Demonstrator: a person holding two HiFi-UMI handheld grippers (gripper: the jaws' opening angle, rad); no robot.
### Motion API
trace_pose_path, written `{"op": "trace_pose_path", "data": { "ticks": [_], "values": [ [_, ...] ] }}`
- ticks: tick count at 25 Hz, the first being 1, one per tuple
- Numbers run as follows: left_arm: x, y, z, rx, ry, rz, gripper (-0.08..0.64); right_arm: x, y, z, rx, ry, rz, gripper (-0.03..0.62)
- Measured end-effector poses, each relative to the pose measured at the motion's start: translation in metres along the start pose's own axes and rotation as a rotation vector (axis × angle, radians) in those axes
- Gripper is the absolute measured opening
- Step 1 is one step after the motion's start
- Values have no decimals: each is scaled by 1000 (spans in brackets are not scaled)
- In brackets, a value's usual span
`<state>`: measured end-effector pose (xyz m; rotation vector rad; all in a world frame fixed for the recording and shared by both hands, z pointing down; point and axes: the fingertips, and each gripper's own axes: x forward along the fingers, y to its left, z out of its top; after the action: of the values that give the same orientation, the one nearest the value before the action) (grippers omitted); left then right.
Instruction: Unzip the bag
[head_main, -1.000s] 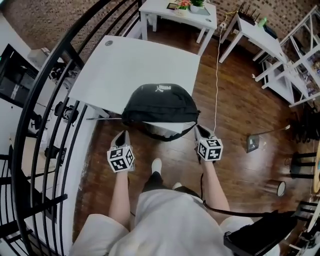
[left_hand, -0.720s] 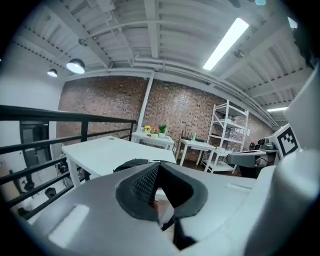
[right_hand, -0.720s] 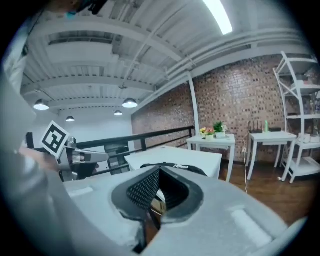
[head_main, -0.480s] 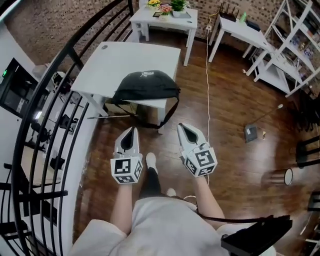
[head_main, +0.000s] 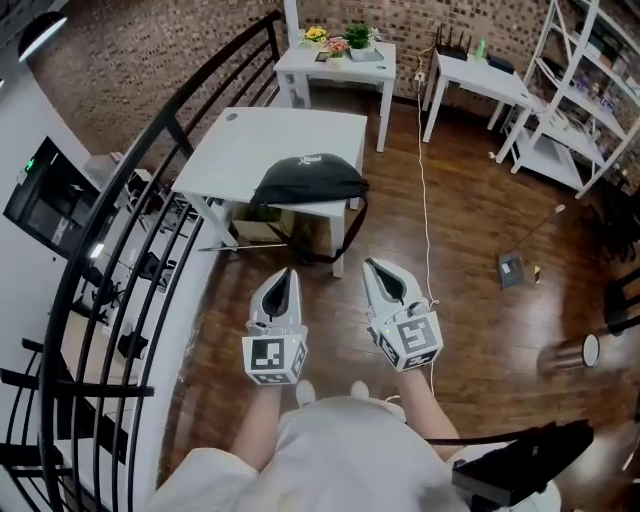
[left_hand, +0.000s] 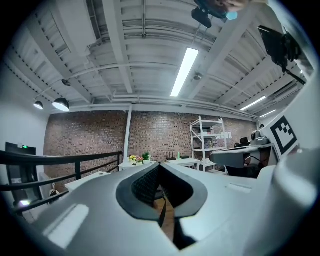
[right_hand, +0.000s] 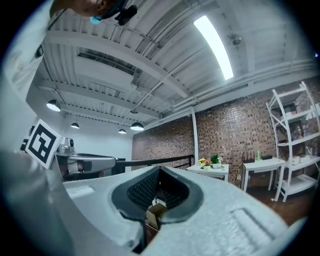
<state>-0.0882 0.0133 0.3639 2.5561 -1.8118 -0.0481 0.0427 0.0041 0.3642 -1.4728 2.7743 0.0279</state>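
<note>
A black bag (head_main: 308, 181) lies at the near edge of the white table (head_main: 270, 145), its strap (head_main: 330, 247) hanging down in front. Both grippers are pulled well back from it, over the wooden floor. My left gripper (head_main: 287, 273) is shut with nothing in it. My right gripper (head_main: 372, 266) is shut too, and empty. In the left gripper view the left gripper (left_hand: 160, 172) tilts upward at the ceiling and brick wall, tips together. The right gripper (right_hand: 160, 175) in its own view also has its tips together. The bag shows in neither gripper view.
A black metal railing (head_main: 130, 230) runs along the left. A cardboard box (head_main: 268, 225) sits under the table. Beyond stand a small white table with plants (head_main: 337, 55), another white table (head_main: 480, 75) and white shelves (head_main: 590, 90). A white cable (head_main: 425, 190) trails across the floor.
Both grippers have drawn back from the bag's two ends towards the person. The view has backed away, so the bag and table look smaller and farther off. The right gripper's jaws have closed.
</note>
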Motion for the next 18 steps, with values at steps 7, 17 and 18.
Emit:
{"op": "trace_pose_path", "data": {
  "ticks": [7, 17, 18],
  "values": [
    [-30, 19, 8, -29, -37, 34, 12, 6, 34, 4, -33, 14, 31, -9],
    [-61, 69, -1, -44, -21, 83, 12, 35, 82, -9, -27, 46, 62, -8],
    [-63, 74, -3, -44, -19, 85, 12, 38, 87, -11, -26, 49, 66, -9]
  ]
}}
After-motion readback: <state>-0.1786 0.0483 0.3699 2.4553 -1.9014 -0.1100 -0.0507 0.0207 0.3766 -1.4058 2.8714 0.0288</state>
